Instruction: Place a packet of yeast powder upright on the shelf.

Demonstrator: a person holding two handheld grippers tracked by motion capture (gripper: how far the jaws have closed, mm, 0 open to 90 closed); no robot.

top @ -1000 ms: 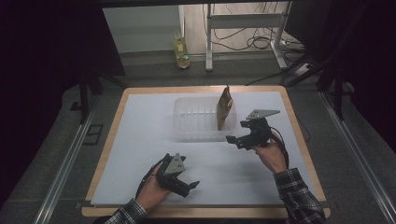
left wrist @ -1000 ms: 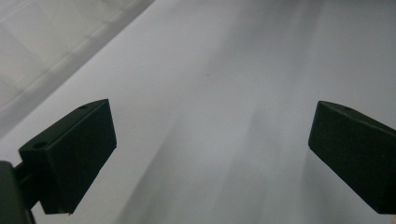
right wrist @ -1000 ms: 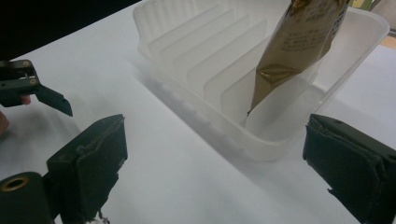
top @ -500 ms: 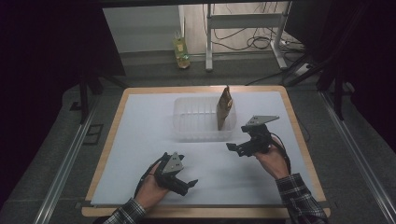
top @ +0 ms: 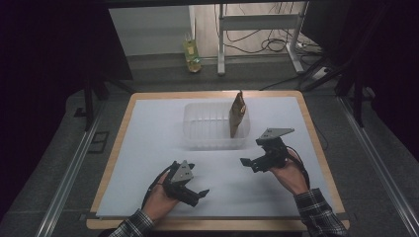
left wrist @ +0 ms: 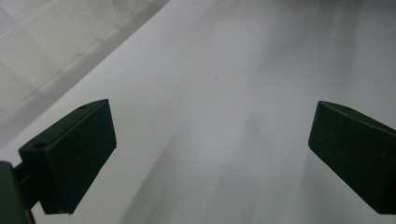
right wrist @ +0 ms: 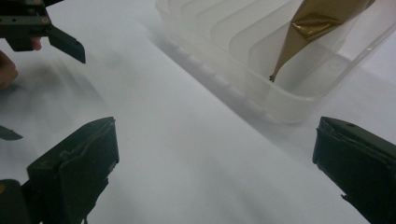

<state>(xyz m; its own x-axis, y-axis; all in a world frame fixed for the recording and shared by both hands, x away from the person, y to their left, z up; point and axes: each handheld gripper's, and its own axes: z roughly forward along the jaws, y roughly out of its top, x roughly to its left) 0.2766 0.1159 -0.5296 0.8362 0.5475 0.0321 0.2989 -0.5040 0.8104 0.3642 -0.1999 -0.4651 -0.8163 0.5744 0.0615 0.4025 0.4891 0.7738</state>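
A clear plastic bin [top: 207, 140] with ribbed dividers stands at the middle rear of the white table. A gold-brown pouch [top: 237, 112] stands upright in its right end. My right gripper [top: 251, 155] hovers just in front of the bin's right corner and points left, open with nothing between the jaws. Its own view shows the bin [right wrist: 261, 93], the pouch [right wrist: 317, 28] and the gap of the right gripper [right wrist: 215, 154]. My left gripper [top: 198, 180] is low near the front edge, open and empty. In its own view the left gripper [left wrist: 210, 140] hangs over bare table.
The white table sheet [top: 148, 148] has a wooden border. A faint edge of the bin [left wrist: 46, 46] shows at the upper left of the left gripper view. The left gripper [right wrist: 46, 32] appears far off in the right gripper view. A yellow bottle [top: 191, 54] stands on the floor beyond.
My right gripper has drawn back a little from the bin toward the person. The left gripper has barely shifted. Both stayed open.
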